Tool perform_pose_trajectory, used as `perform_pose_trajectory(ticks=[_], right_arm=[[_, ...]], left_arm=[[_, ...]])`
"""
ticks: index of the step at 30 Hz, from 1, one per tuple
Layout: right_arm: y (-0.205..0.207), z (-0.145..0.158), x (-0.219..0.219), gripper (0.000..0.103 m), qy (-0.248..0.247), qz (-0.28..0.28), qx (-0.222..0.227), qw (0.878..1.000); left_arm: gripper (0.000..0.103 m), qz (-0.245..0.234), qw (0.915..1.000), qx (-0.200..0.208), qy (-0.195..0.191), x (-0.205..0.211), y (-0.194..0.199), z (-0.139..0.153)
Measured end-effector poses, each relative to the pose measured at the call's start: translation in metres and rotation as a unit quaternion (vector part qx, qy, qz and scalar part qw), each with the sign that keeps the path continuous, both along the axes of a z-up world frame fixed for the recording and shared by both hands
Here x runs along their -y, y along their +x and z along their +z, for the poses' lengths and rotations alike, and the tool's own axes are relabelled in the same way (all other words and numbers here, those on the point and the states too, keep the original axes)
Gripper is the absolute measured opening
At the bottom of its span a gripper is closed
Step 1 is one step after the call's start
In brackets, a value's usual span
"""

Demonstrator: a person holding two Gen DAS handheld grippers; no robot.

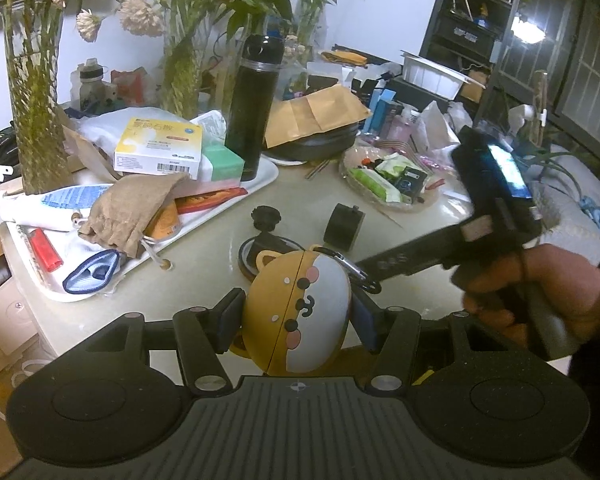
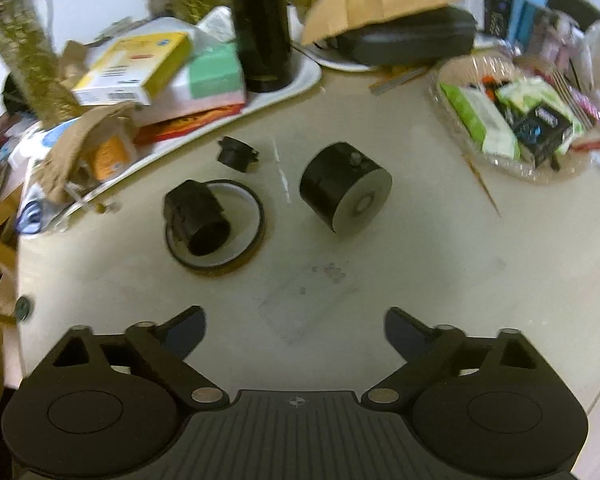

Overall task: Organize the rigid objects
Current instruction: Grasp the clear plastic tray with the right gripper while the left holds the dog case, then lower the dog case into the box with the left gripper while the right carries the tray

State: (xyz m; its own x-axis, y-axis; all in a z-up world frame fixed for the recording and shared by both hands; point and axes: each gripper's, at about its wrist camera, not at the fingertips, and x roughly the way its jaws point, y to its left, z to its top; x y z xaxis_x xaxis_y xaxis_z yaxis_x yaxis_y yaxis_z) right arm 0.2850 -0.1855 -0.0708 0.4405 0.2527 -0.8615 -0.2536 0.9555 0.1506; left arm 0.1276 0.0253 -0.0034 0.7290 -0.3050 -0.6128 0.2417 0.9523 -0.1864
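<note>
Left claw (image 1: pixel 296 316) has its two fingers clamped on a round bear-face case (image 1: pixel 300 312), yellow-brown and white with pink cheeks, held up over the near edge of the tabletop (image 1: pixel 204 276). A metal clip (image 1: pixel 358 270) hangs off the case's top right side. Right claw (image 2: pixel 296 332) is spread wide with nothing between the fingers, hovering over a bare patch of the tabletop near its front edge. You can also see the person's right hand (image 1: pixel 540 292) wrapped around that claw's handle from the left camera.

Out toward the middle of the tabletop sits a black cylinder with a white end (image 2: pixel 345 187), lying on its side. Left of it is a flat tape ring (image 2: pixel 216 228) with a black tube-shaped part (image 2: pixel 198 218) resting across it. A small black knob (image 2: pixel 238 154) lies just behind those, close to the white tray (image 2: pixel 300 76).

That tray runs along the left edge and is piled up: a tall black bottle (image 1: pixel 254 108) standing upright at its far corner, a yellow box (image 1: pixel 160 146) on a green and white box (image 2: pixel 210 76), a tan drawstring pouch (image 1: pixel 132 208), a red lighter (image 1: pixel 44 252). A clear dish of packets (image 2: pixel 512 120) sits at the right edge.
</note>
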Motion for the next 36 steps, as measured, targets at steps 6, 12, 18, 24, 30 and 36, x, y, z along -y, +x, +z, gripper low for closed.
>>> perform_pose_trajectory(ticks=[6, 12, 18, 24, 30, 36], right_arm=[[0.018, -0.016, -0.004, 0.081, -0.004, -0.042, -0.022, 0.999], [0.025, -0.026, -0.016, 0.067, -0.019, -0.056, -0.025, 0.998], [0.023, -0.024, -0.02, 0.035, -0.05, -0.053, -0.012, 0.997], [0.015, -0.022, -0.013, 0.035, -0.055, -0.039, 0.005, 0.998], [0.006, -0.004, 0.003, 0.035, -0.018, -0.032, 0.015, 0.999], [-0.008, 0.017, 0.018, 0.035, 0.003, -0.024, 0.028, 0.999]], left_arm=[[0.056, 0.003, 1.0, -0.003, 0.0, -0.002, 0.001, -0.001], [0.056, 0.003, 1.0, -0.006, -0.002, -0.002, 0.002, -0.001], [0.056, 0.004, 1.0, -0.007, -0.002, -0.002, 0.002, -0.001], [0.056, 0.001, 1.0, -0.007, -0.003, -0.002, 0.002, -0.001], [0.056, -0.005, 1.0, -0.007, -0.004, 0.0, 0.001, -0.002], [0.056, -0.01, 0.9999, -0.008, 0.003, 0.003, 0.001, -0.003]])
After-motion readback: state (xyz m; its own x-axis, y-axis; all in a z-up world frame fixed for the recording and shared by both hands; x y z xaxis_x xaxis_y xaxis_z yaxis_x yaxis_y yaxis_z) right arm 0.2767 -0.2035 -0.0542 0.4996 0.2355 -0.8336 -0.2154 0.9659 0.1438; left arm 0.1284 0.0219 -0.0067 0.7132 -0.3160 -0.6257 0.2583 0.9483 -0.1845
